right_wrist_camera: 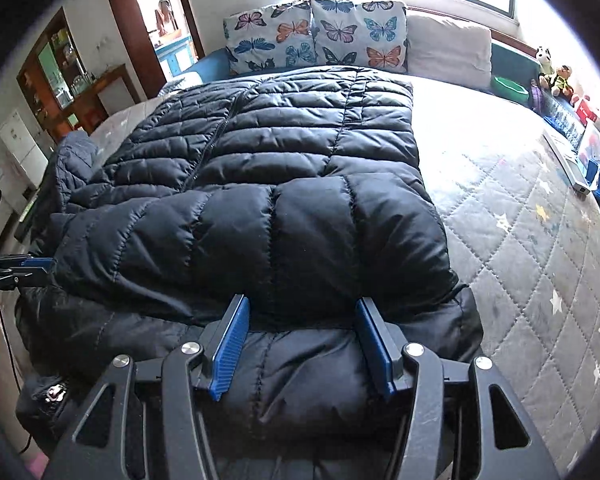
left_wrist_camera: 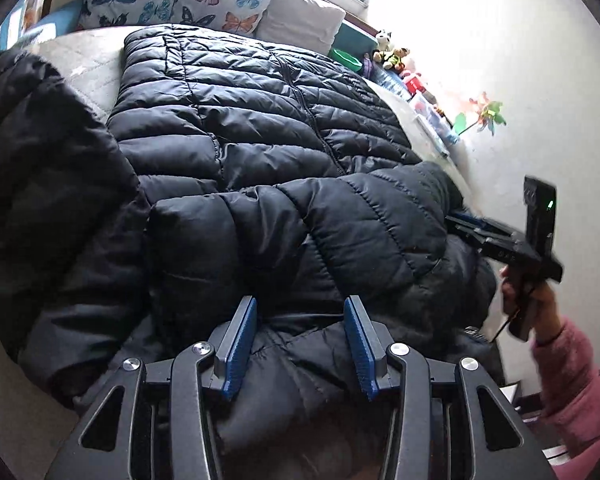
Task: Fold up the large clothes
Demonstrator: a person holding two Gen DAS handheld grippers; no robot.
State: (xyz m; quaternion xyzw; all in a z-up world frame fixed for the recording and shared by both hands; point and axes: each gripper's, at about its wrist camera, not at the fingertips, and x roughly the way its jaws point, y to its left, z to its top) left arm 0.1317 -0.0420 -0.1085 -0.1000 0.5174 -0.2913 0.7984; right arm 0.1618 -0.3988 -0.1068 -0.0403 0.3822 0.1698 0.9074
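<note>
At the far left a dark wooden cabinet [right_wrist_camera: 56, 76] stands by an open doorway [right_wrist_camera: 168, 20]. Next comes the left gripper [left_wrist_camera: 300, 344], held low over the near edge of the black puffer jacket [right_wrist_camera: 260, 168]; its blue-padded fingers [left_wrist_camera: 240, 348] stand partly apart with quilted fabric beneath the gap, and they do not press on it. The jacket lies spread across the bed [right_wrist_camera: 520, 248], zip up the middle, one sleeve [right_wrist_camera: 260, 248] folded across its lower part and another dark padded fold [left_wrist_camera: 52, 160] bunched at the left side. Behind it two butterfly-print cushions [right_wrist_camera: 316, 36] and a plain pale pillow [right_wrist_camera: 448, 44] lean at the head. The right gripper [right_wrist_camera: 304, 344] hovers over the folded sleeve's near edge, fingers [right_wrist_camera: 374, 348] spread and gripping nothing. A hand [left_wrist_camera: 528, 300] in a pink fuzzy sleeve [left_wrist_camera: 576, 384] holds it. Farthest right, soft toys [right_wrist_camera: 556, 76] sit along the bed's edge.
</note>
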